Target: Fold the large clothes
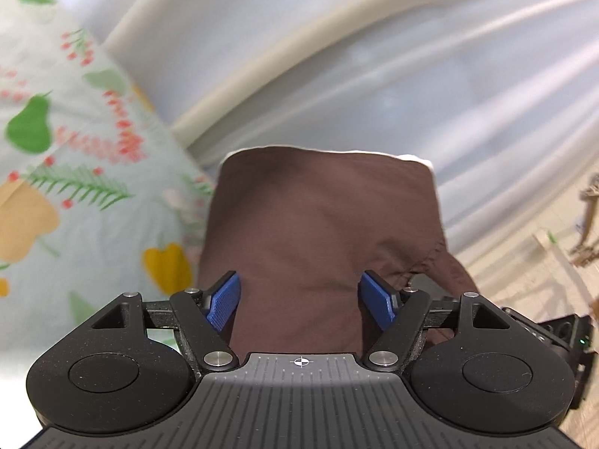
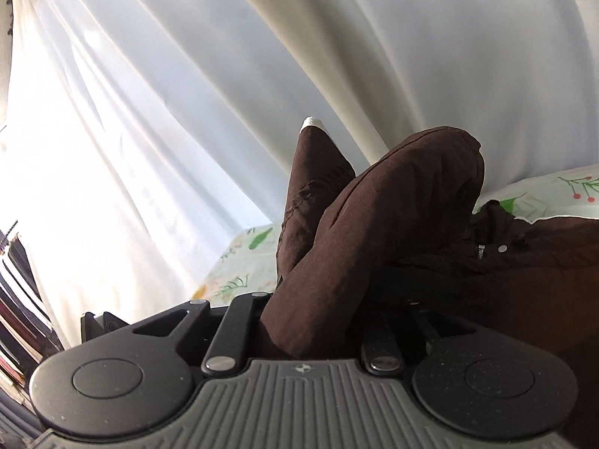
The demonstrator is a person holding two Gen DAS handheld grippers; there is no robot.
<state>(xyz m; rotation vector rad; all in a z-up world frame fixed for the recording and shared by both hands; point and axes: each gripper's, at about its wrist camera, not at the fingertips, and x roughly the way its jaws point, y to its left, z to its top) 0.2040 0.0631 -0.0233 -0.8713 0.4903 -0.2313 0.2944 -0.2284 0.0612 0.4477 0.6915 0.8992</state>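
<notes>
Two grippers are on one brown jacket (image 2: 411, 205), which lies partly on the floral bedsheet (image 1: 75, 194) below the white curtain (image 2: 187, 112) and partly lifted off that sheet. My right gripper (image 2: 310, 321) appears clenched on a bunched fold, though cloth hides its pads; my left gripper (image 1: 299, 299) is released, blue pads (image 1: 224, 299) spread either side of a raised panel. I judge the left should clamp that panel before I carry the fold evenly across the sheet.
</notes>
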